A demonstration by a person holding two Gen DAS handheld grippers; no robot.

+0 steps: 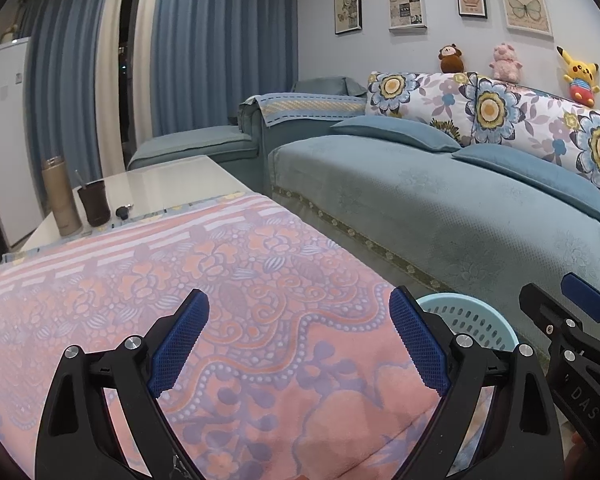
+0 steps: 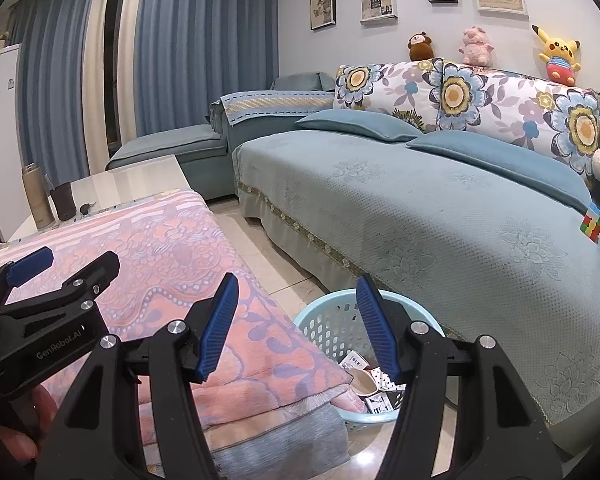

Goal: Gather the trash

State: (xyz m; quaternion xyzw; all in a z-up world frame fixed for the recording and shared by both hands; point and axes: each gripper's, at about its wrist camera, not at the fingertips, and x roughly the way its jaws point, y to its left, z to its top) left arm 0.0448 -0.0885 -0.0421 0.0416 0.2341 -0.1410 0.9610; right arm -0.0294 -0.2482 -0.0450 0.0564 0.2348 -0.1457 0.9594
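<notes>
A light blue perforated basket [image 2: 328, 320] stands on the floor between the table and the sofa, with crumpled paper and small cartons [image 2: 364, 380] inside. Its rim [image 1: 472, 316] also shows in the left wrist view. My right gripper [image 2: 298, 326] hangs open above the basket's near side, with nothing between its blue pads. My left gripper [image 1: 300, 340] is open over the pink floral blanket [image 1: 220, 280] covering the table and holds nothing. Each gripper also shows in the other's view: the left one [image 2: 72, 268] over the blanket, the right one [image 1: 556, 300] beside the basket.
A tan flask [image 1: 60, 200], a dark cup [image 1: 94, 204] and keys [image 1: 122, 211] stand at the table's far end. The blue sofa [image 2: 420, 220] runs along the right, with a colour cube [image 2: 592, 222] on it. A person's hand [image 2: 20, 420] holds the left gripper.
</notes>
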